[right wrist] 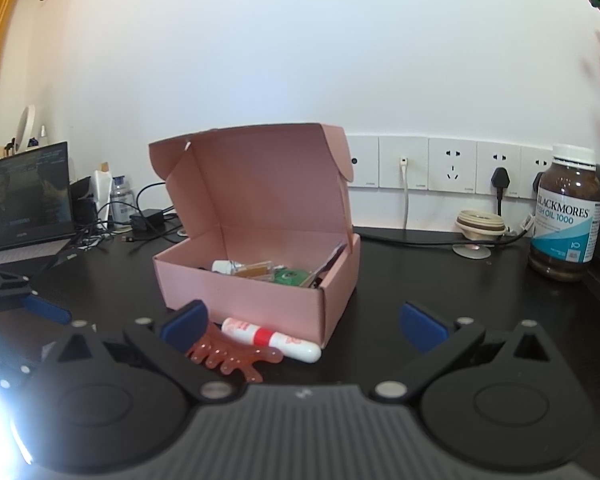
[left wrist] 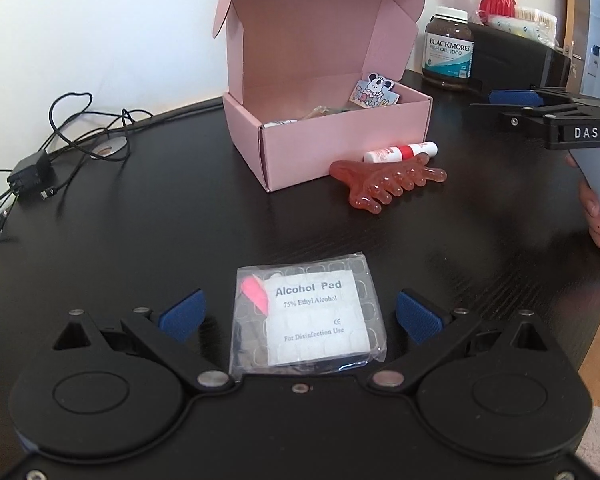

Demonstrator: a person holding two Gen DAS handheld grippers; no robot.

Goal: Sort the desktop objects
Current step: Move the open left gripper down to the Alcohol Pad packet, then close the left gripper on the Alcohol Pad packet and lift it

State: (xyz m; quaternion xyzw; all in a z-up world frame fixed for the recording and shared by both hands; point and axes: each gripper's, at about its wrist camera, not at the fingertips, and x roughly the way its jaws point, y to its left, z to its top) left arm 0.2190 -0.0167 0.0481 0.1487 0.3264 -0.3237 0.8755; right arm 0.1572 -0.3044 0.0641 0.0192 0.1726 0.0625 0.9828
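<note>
2 grippers gape wide: left gripper [left wrist: 300, 314] straddles alcohol pad packet [left wrist: 306, 316], right gripper [right wrist: 304, 326] empty.

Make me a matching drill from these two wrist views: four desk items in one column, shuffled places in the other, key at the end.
Things:
1. alcohol pad packet
2. fish oil bottle
3. pink comb
4. cartoon sticker

Places:
A. inside the open pink box
B. flat on the table, between the open left gripper fingers
C. upright near the wall sockets, right of the box
D. on the table in front of the box, beside the white and red tube

Pairs: 1-B, 2-C, 3-D, 4-A
</note>
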